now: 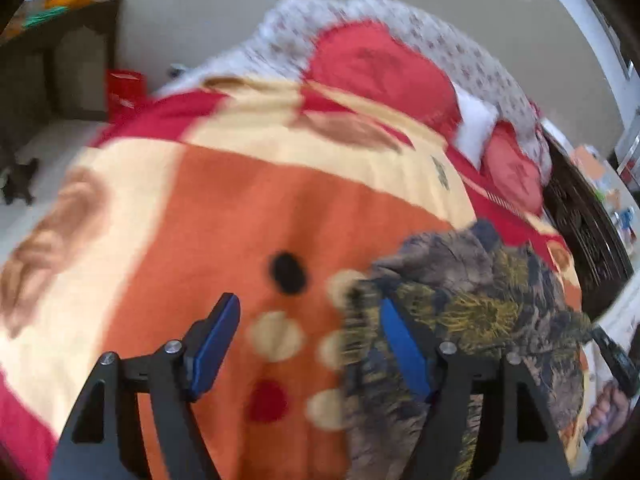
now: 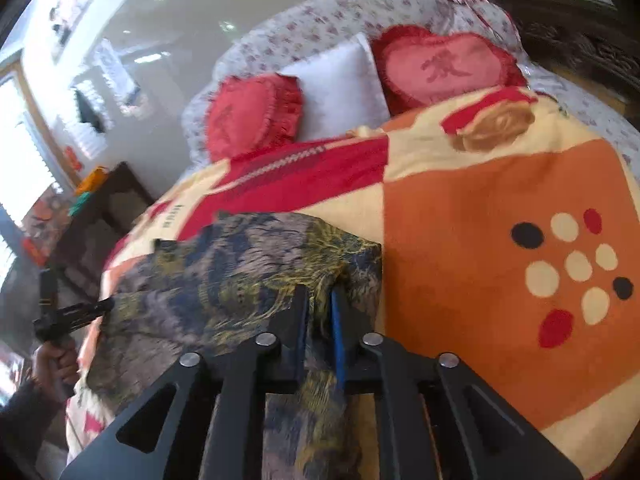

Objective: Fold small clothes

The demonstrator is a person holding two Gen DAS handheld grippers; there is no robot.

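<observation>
A small garment (image 2: 240, 280) with a grey, yellow and navy print lies flat on the blanket (image 2: 460, 220). My right gripper (image 2: 320, 292) stands over the garment's right edge; its jaws are a narrow gap apart, and a raised fold of the cloth sits loosely between them. In the left wrist view the garment (image 1: 460, 292) lies to the right. My left gripper (image 1: 308, 302) is open wide over the blanket (image 1: 240, 208), its right finger resting at the garment's edge with nothing between the pads. A hand holds the left gripper (image 2: 76, 312) at the cloth's far left corner.
Two red heart cushions (image 2: 448, 68) (image 2: 252, 112) and a white pillow (image 2: 340, 88) lie at the head of the bed. A dark wooden cabinet (image 1: 60, 64) stands beyond the bed, with a red bag (image 1: 124, 88) beside it. The other hand (image 1: 608, 412) shows at the right edge.
</observation>
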